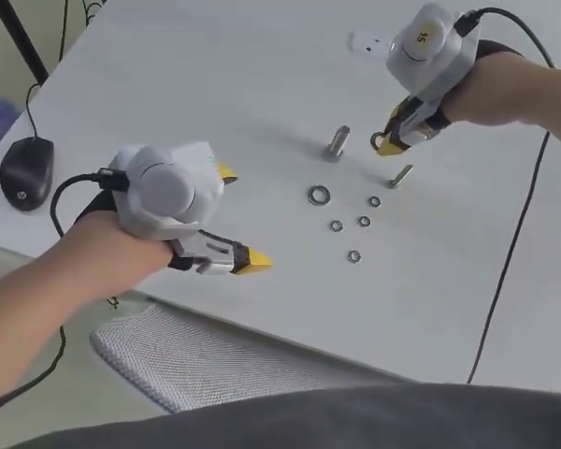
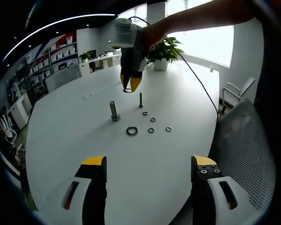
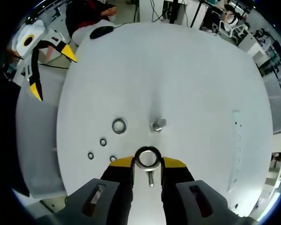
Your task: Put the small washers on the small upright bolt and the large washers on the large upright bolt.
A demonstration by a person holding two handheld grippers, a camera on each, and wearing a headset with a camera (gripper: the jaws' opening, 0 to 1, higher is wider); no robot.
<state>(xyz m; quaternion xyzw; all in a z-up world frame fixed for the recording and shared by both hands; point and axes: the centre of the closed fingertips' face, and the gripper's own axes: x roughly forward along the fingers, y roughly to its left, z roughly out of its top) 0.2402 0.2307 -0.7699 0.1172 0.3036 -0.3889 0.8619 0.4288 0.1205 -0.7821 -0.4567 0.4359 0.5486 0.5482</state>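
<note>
A large washer (image 3: 147, 149) is pinched in the right claw (image 3: 148, 162) and must next be centred over the large bolt (image 3: 158, 124) and released, the left claw (image 2: 149, 161) being spread.

- Left gripper (image 1: 241, 217): near left, pointing right, jaws spread wide; left forearm (image 1: 56, 290) enters from the near-left edge.
- Right gripper (image 1: 386, 146): far right, angled down-left, jaws pinched on a large washer (image 3: 147, 149); right forearm (image 1: 519, 89) enters from the right.

- A wide white table (image 1: 215, 75) is lit by bright daylight.
- A grey mesh chair (image 1: 196, 360) is drawn up to its near edge.
- Large windows (image 2: 210, 37) and a potted plant (image 2: 161, 51) are seen beyond (office desks (image 2: 103, 60) stand further back).
</note>
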